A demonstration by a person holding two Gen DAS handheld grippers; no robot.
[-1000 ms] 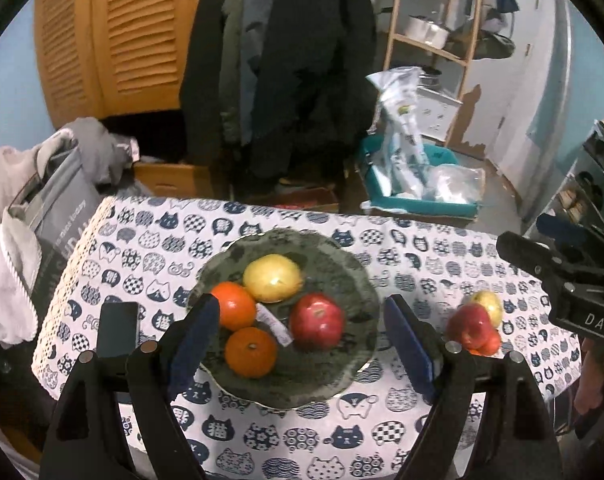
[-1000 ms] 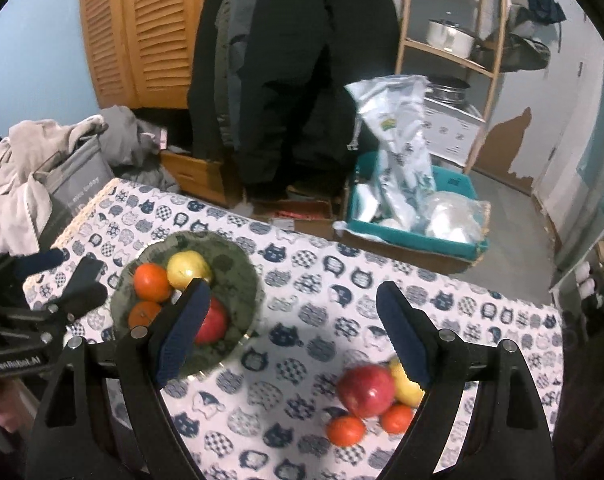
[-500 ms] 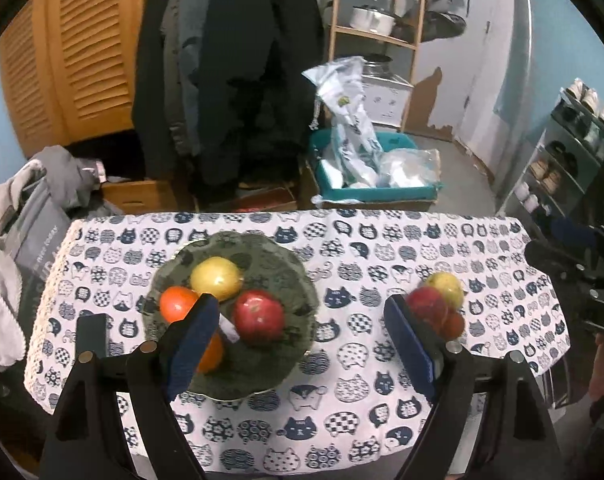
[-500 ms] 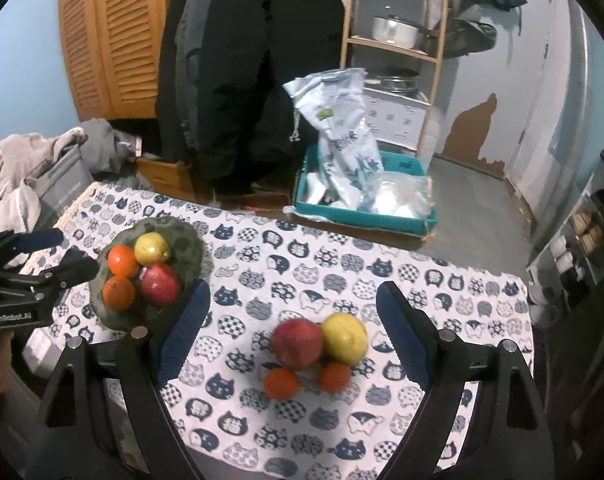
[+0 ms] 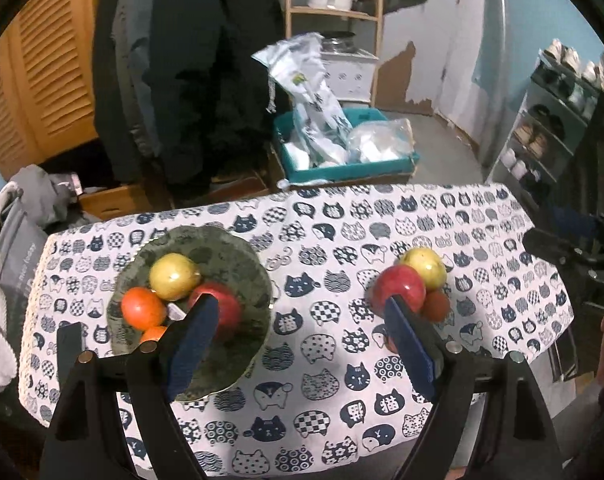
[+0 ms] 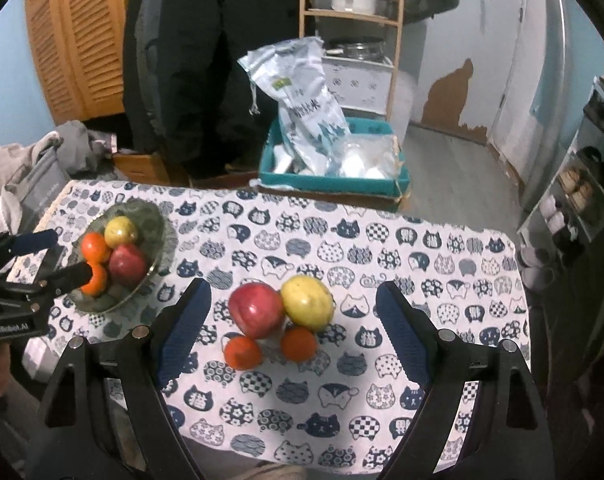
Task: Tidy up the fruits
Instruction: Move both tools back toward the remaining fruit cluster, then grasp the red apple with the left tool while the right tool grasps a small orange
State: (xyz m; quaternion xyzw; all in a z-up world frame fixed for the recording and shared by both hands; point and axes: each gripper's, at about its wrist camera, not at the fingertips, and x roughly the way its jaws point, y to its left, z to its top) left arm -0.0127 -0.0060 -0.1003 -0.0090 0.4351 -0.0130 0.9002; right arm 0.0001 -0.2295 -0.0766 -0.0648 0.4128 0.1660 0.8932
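Left gripper (image 5: 298, 328) hung above cat-print tablecloth (image 5: 321, 400), jaws apart, nothing between pads. Right gripper (image 6: 294, 312) likewise spread wide and empty. Green plate (image 6: 158, 220) at cloth's left end held yellow fruit (image 6: 120, 231), red apple (image 6: 128, 263), two oranges. Loose pile mid-cloth (touching cluster): red apple (image 6: 256, 310), yellow fruit (image 6: 307, 302), two small oranges in front of them.

I'm in a lived-in home. Coats (image 6: 206, 60) hang by a louvred wardrobe (image 6: 74, 36). A shoe rack (image 5: 549, 128) lines the wall.
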